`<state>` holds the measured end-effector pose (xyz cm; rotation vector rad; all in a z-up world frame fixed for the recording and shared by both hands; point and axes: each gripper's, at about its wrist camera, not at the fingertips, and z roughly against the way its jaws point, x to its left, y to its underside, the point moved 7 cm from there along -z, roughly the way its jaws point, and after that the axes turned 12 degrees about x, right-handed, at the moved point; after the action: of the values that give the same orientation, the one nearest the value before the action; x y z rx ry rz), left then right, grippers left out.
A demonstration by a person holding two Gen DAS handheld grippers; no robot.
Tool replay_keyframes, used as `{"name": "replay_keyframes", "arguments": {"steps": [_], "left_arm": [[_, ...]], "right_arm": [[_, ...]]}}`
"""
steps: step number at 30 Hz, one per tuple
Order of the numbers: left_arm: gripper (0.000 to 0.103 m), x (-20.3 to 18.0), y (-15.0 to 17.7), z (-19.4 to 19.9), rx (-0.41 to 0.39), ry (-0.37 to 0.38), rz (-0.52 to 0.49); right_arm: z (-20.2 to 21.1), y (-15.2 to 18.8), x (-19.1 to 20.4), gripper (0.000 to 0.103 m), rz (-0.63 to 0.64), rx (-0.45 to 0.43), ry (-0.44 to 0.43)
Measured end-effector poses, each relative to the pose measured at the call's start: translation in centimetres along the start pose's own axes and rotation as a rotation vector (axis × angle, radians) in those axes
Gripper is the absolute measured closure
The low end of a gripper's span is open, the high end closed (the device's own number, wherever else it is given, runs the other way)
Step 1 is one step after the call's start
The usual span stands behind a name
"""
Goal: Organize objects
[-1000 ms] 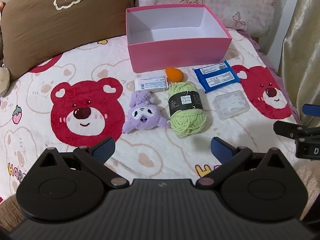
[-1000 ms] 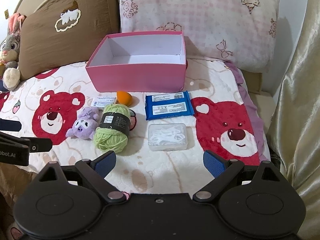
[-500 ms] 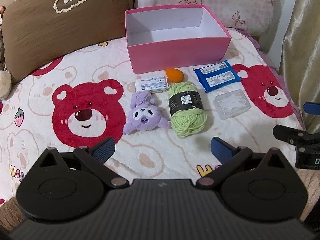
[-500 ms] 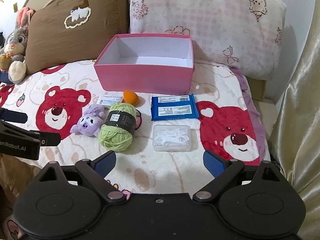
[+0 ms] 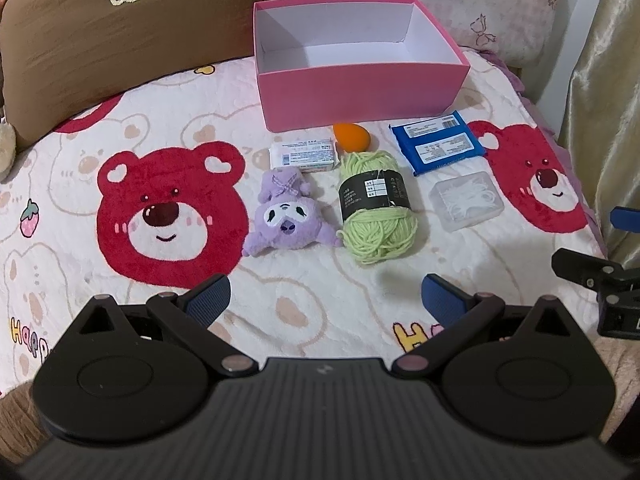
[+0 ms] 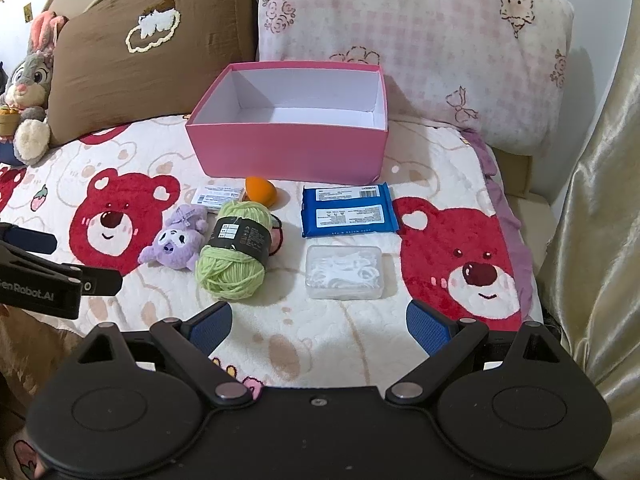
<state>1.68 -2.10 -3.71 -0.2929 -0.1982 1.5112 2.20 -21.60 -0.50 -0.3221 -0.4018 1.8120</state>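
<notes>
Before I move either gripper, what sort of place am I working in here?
Most likely a bedroom, working on a bed. A soft bear-print blanket covers the surface, a brown pillow and a pink checked pillow lean at the back, and a plush rabbit sits beside them.

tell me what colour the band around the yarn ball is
Black band on light green yarn; clearest in the right wrist view.

Pink box [image 5: 360, 92] sits open, white inside. In front of it: orange egg-shaped sponge [image 5: 353, 137], white packet [image 5: 305, 153], blue wipes pack [image 5: 438, 145]. Nearer: purple plush [image 5: 287, 213], green yarn ball [image 5: 376, 205] lying on its side, clear plastic case [image 5: 466, 200].
</notes>
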Motion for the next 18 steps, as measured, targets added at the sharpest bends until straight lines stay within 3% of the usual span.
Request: {"name": "replay_keyframes", "arguments": {"steps": [18], "left_arm": [[0.0,-0.31,0.06,-0.2,0.01,0.002,0.001]], "right_arm": [[-0.06,0.04,-0.39,0.007,-0.005,0.002,0.004]]}}
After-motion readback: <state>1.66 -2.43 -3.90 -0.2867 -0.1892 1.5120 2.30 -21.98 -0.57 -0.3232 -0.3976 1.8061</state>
